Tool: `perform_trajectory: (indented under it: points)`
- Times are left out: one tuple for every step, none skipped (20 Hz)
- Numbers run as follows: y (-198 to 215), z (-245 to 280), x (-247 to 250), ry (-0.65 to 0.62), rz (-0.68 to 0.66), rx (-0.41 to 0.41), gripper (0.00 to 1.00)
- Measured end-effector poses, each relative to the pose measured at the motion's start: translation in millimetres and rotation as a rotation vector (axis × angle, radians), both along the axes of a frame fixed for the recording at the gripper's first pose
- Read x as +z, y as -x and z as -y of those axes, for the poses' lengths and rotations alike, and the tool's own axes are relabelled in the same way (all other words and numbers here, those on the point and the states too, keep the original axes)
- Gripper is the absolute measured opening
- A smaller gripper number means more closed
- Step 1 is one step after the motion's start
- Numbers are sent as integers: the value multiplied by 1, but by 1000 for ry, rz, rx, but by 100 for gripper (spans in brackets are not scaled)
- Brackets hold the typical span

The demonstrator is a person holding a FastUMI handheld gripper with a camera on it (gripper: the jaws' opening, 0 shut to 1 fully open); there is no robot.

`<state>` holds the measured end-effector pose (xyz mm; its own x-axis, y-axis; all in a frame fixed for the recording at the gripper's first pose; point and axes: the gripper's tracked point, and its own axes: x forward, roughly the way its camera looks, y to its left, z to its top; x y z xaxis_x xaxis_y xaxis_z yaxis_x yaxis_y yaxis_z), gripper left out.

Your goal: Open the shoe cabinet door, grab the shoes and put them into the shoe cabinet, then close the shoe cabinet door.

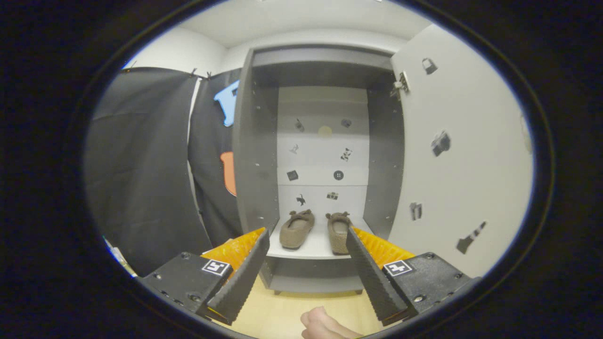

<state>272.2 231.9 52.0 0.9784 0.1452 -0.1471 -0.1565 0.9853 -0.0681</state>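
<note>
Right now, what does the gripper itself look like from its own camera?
The gripper has two long dark-grey fingers with finely ribbed pads, each backed by a ridged orange plate. Each finger sits on a black block fixed with screws and carrying a small square black-and-white marker. The jaws stand open. A bare hand shows below them.

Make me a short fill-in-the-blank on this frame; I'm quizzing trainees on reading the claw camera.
1. The cabinet door stands ____.
2. Both brown slippers, left and right, rest on the cabinet's ____.
3. The claw hangs in front of the cabinet with its fingers ____, holding nothing.
4. Between the fingers, low down, part of a person's ____ shows over the wooden floor.

Missing words: open; shelf; open; hand
</note>
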Motion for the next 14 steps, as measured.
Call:
perform_trajectory:
  points:
    - [20, 8, 9, -10, 13, -3, 100]
    - [41, 14, 21, -21, 29, 13, 100]
    - [62, 21, 33, -30, 46, 26, 100]
    - [83, 33, 45, -39, 65, 26, 100]
    - [102, 46, 56, -43, 85, 26, 100]
    - [120, 58, 67, -44, 104, 29, 100]
    - [139, 74, 73, -33, 107, 17, 100]
    - [156, 91, 83, -41, 124, 15, 100]
    - [173, 103, 95, -53, 137, 12, 100]
    - [188, 123, 101, -63, 132, -1, 100]
    - [199, 138, 104, -73, 125, -6, 100]
    - [212, 153, 108, -80, 121, -10, 100]
    - [219, 176, 111, -77, 113, -34, 100]
    - [224, 196, 110, -65, 103, -60, 100]
